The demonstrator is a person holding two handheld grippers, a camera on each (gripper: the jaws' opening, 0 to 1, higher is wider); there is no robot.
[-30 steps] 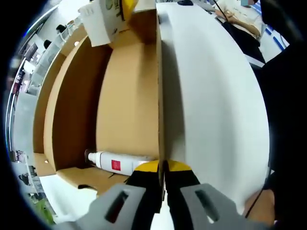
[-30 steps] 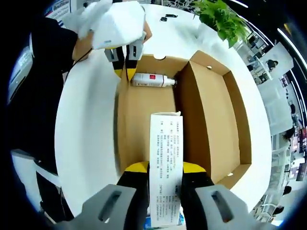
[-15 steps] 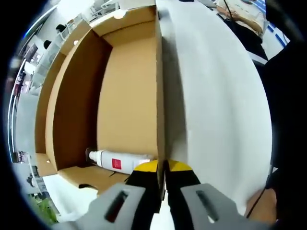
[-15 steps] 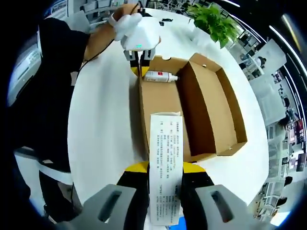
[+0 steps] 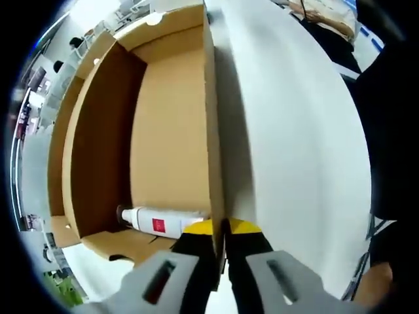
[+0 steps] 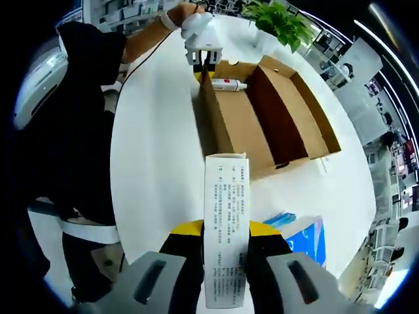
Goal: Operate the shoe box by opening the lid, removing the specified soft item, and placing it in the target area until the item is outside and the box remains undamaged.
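Observation:
The brown cardboard shoe box (image 5: 171, 131) lies open on the white table (image 5: 294, 150), its lid (image 6: 296, 108) folded flat beside it. My left gripper (image 5: 220, 226) is shut on the box's long side wall near one end. Inside, a white bottle with a red label (image 5: 163, 222) rests against the end wall. My right gripper (image 6: 226, 237) is shut on a slim white packet with printed text (image 6: 226, 222) and holds it high above the table, well away from the box (image 6: 242, 127). The left gripper (image 6: 204, 57), in a gloved hand, shows at the box's far end.
A blue and white flat item (image 6: 298, 237) lies on the table (image 6: 157, 163) near the box. A potted plant (image 6: 283, 19) stands at the far edge. A person in black (image 6: 72, 131) stands along the table's left side.
My right gripper has drawn back and up from the box with the white packet, so the box looks smaller and farther. The left gripper stays clamped on the wall.

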